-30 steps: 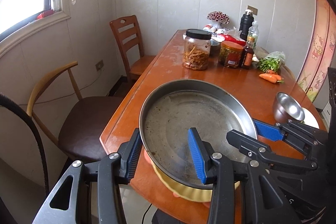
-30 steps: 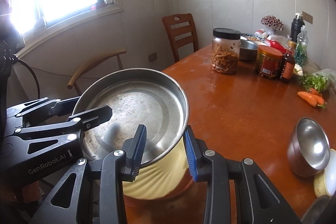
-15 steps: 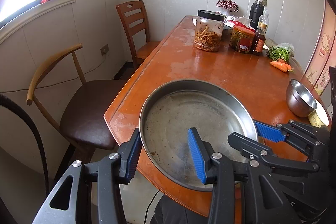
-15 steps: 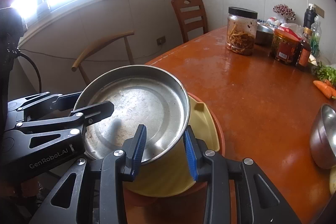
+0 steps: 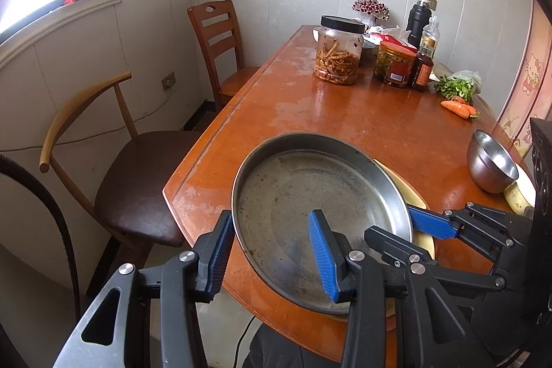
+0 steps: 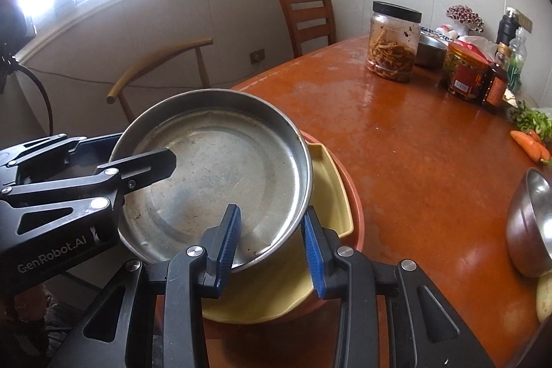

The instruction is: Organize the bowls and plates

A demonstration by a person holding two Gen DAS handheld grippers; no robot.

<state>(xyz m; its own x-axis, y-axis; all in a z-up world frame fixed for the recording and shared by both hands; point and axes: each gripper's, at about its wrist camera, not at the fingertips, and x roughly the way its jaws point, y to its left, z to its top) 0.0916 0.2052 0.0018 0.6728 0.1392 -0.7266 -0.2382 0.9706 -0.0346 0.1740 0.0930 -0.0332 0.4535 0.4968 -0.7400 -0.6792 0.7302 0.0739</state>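
Observation:
A round steel plate [image 5: 310,216] with a raised rim lies over a yellow dish [image 6: 331,195], which sits in an orange dish [image 6: 355,206] at the table's near corner. My left gripper [image 5: 272,250] straddles the steel plate's left rim with its jaws apart, one finger inside and one outside. My right gripper [image 6: 272,247] straddles the right rim the same way and shows in the left wrist view [image 5: 410,226]. The steel plate [image 6: 220,171] is tilted slightly. A small steel bowl [image 5: 490,161] stands at the right, next to a pale dish [image 5: 517,195].
The orange table [image 5: 345,112] carries a jar of pickles [image 5: 338,50], a red-label jar [image 5: 395,64], bottles [image 5: 422,68], greens and carrots [image 5: 457,106] at the far end. Two chairs [image 5: 138,161] stand along the left side by the wall.
Both grippers have carried the steel plate back and down toward the near table corner. The yellow and orange dishes have come into view beneath it. The jaws have stayed around the rim.

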